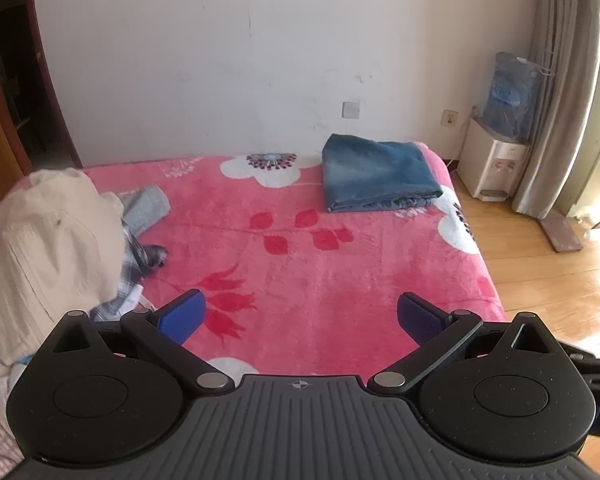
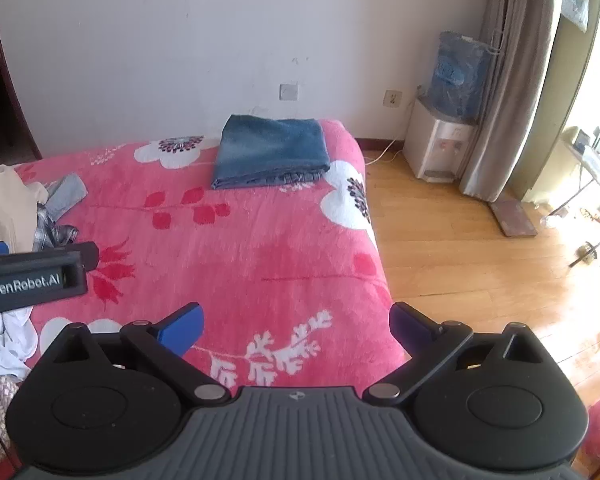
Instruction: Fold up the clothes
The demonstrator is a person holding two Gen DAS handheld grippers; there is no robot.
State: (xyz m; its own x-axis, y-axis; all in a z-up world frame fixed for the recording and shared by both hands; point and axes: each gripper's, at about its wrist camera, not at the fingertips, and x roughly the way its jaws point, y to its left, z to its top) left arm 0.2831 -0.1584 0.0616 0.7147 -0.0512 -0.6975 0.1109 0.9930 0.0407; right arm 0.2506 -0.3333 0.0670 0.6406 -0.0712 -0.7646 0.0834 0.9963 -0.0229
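Both your claws released, holding nothing: left gripper (image 1: 300, 316), right gripper (image 2: 296, 322) hover over pink blanket (image 1: 300, 248). Folded jeans (image 1: 374, 172) at far corner. Unfolded pile (image 1: 56, 248) heaped at your left. Likely between garments; next pick calls for left reach into pile.

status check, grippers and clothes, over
Left hand-held gripper open, empty. Right hand-held gripper open, empty. Jeans folded at far corner; pile unfolded at left. Bed middle bare.
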